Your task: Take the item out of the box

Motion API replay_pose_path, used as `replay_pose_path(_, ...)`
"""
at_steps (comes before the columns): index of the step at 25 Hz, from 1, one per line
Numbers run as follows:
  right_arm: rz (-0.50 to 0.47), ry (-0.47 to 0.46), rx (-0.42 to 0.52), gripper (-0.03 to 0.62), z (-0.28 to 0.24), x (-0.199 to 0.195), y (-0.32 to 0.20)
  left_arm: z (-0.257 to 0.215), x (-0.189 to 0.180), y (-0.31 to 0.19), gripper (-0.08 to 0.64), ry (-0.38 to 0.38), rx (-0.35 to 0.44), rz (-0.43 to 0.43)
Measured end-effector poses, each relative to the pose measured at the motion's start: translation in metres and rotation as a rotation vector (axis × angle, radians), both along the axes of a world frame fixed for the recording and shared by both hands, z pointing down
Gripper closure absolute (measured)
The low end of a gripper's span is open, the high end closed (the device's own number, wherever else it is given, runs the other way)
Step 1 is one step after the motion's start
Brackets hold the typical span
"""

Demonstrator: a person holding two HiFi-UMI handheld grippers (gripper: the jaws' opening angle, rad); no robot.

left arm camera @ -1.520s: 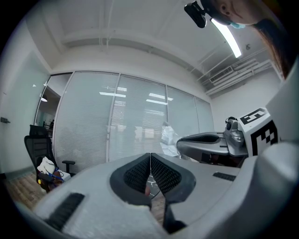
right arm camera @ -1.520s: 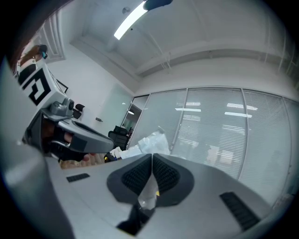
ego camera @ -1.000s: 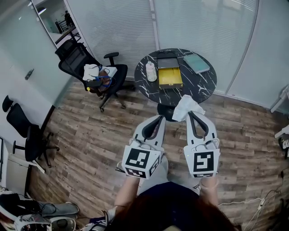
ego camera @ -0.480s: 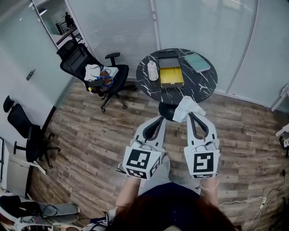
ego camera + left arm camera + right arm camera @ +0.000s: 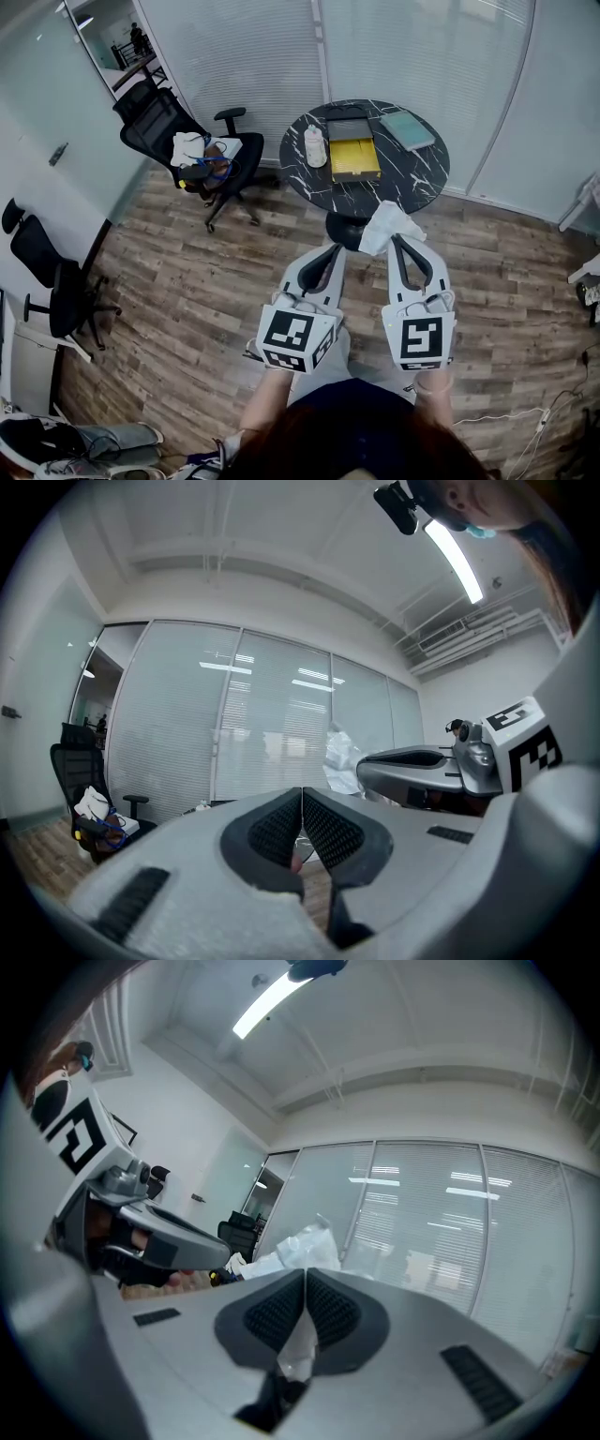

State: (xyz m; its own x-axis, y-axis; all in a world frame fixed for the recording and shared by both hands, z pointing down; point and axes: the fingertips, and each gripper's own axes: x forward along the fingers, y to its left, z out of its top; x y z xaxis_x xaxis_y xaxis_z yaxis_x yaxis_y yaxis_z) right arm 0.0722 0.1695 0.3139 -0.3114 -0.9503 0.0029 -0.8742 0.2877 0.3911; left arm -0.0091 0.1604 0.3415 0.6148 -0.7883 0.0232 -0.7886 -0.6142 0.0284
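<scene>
My right gripper (image 5: 397, 236) is shut on a crumpled white plastic-wrapped item (image 5: 388, 223), held in the air in front of the round table. In the right gripper view the white item (image 5: 298, 1245) sticks out past the closed jaws of the right gripper (image 5: 306, 1275). My left gripper (image 5: 334, 249) is beside it, shut with nothing in it; its jaws meet in the left gripper view (image 5: 301, 795). The open box (image 5: 353, 159) with a yellow inside lies on the black marble table (image 5: 417, 178).
A teal lid (image 5: 407, 130) and a white bottle (image 5: 315, 147) also lie on the table. A black office chair (image 5: 195, 141) with clutter stands left of it, and another chair (image 5: 49, 272) at the far left. Glass walls with blinds run behind.
Only the head view has shifted slightly. Both grippers keep their places, and the right one still holds the white item.
</scene>
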Motion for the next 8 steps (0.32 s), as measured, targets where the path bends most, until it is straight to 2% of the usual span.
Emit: replay_pose_path(8, -0.003, 0.007, -0.007, 0.565, 0.001, -0.003, -0.016, -0.004, -0.005, -0.019, 0.534, 0.001, 0.006, -0.009)
